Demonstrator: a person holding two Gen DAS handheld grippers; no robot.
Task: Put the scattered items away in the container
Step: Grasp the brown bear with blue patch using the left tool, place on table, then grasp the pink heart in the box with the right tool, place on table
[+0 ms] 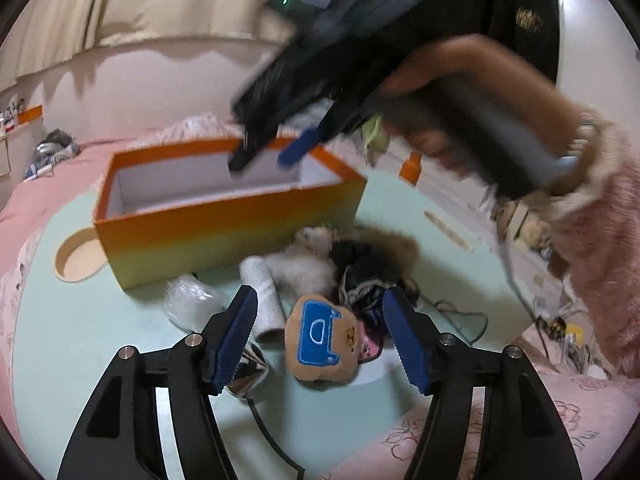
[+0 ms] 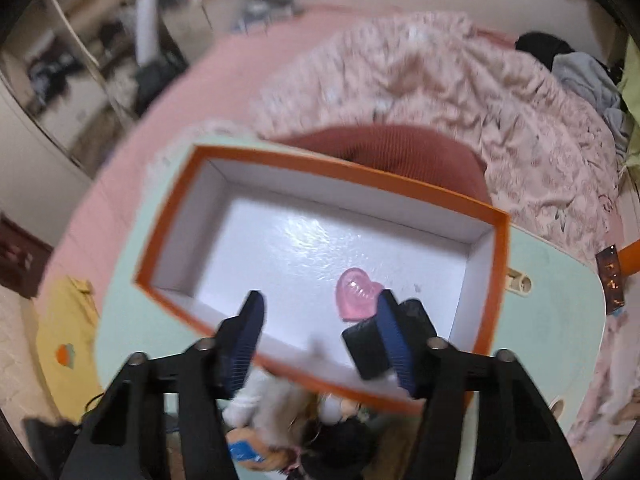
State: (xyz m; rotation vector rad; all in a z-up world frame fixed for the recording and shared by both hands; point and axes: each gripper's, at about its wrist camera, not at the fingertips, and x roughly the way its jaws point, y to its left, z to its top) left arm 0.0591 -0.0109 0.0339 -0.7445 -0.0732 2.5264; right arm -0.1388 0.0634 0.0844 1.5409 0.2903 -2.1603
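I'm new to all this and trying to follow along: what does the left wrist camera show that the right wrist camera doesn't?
Only the left wrist view shows the brown plush toy with a blue patch between the open left gripper fingers, a white cardboard tube, a crinkled clear plastic bag, and the right gripper seen from outside, over the box.

Only the right wrist view shows the box floor, where a translucent pink heart-shaped piece lies.

Both show the orange cardboard box with white lining on the pale green table.
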